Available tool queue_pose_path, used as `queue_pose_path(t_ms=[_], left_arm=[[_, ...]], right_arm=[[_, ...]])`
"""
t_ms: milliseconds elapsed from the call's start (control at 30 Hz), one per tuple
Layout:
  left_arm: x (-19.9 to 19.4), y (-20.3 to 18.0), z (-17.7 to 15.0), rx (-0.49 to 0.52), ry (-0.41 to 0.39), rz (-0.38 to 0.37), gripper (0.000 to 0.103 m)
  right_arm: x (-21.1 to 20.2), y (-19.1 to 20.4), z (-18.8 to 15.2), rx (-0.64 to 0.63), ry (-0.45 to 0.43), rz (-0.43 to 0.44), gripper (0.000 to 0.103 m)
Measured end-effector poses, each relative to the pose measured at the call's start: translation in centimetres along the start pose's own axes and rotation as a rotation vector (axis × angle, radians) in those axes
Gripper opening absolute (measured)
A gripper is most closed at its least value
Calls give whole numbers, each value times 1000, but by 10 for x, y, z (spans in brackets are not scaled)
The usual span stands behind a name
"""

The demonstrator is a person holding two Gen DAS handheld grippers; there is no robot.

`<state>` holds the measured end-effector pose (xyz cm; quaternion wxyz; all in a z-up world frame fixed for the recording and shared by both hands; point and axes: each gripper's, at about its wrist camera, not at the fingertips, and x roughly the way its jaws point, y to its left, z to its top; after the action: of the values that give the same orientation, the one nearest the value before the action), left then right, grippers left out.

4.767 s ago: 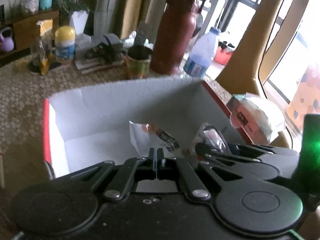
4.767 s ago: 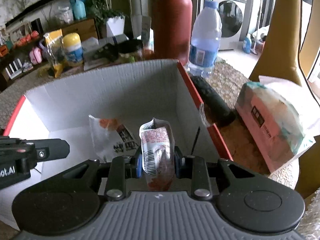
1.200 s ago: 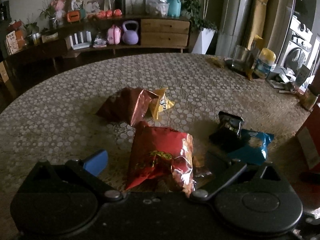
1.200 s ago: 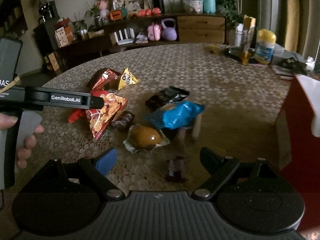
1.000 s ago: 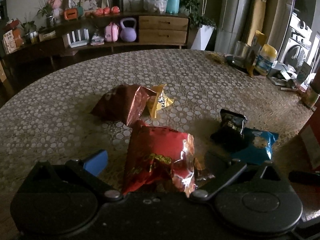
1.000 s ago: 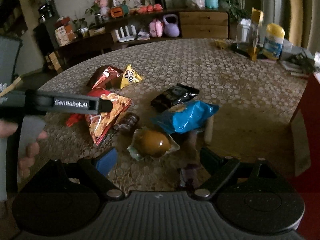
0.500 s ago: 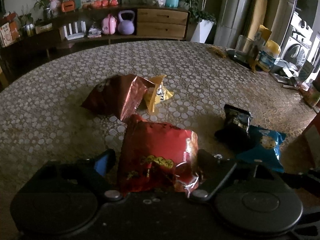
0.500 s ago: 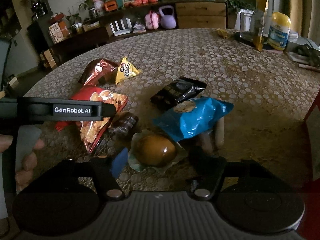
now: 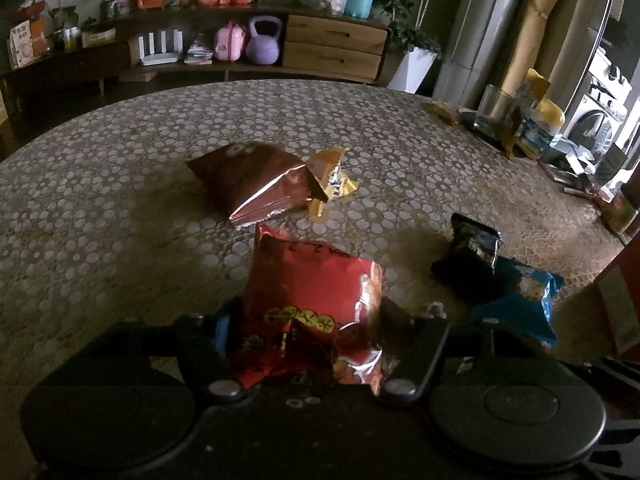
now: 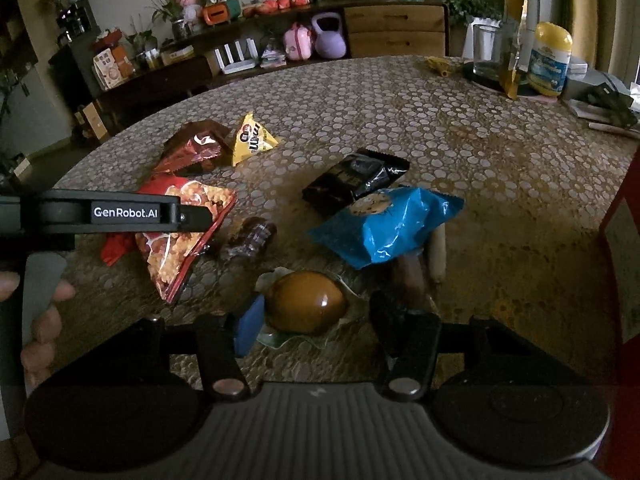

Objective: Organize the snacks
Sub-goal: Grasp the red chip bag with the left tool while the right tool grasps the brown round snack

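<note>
Left gripper (image 9: 308, 332) is closing with the red chip bag (image 9: 314, 304) between its jaws; both fingers sit right at the bag's sides, and the bag looks pinched in near its lower end, so the pads seem to be pressing on it. From the right wrist view, that same gripper's finger reaches over the red bag on the left, with a hand (image 10: 38, 320) on the handle below it.

Behind the red bag on the table (image 9: 100, 184) lies a brown bag (image 9: 252, 178), touching a small yellow pack (image 9: 334, 182) at its right. Further right, a black pack (image 9: 470, 250) rests against a blue cookie bag (image 9: 520, 300).

Right gripper (image 10: 316, 318) is also closing, around a round brown snack in clear wrap (image 10: 306, 302). Its blue-padded finger (image 10: 248, 326) touches the wrap's left edge; the other finger stands just clear of the snack on the right, so nothing is clamped yet. A small dark candy (image 10: 250, 238) lies between the red bag and the blue bag. Under the blue bag's near edge two sausage sticks (image 10: 438, 254) poke out. At the far right edge a red box wall (image 10: 624, 280) shows.
</note>
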<state>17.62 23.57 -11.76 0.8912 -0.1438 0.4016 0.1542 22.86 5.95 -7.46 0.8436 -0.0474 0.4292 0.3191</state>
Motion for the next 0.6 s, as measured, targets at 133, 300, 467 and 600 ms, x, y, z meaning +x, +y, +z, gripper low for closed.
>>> queue_pose_path(t_ms=[133,300,467,600], left_arm=[[-11,2,-4,-13,0,-16,68],[-31,0,-8,-25,1,-34,68],[-57,-10,-13,-15,-12,-63,68],[-76,-23,-14,-6,-20,-98,68]], right_arm=[[-11,0,-3,7,-8,10,56],[-33,-2,-8,20,-30,24,56],[-60,-5,-12,23,-55,29,56],[-86,-10,-14,29,-84,25,56]])
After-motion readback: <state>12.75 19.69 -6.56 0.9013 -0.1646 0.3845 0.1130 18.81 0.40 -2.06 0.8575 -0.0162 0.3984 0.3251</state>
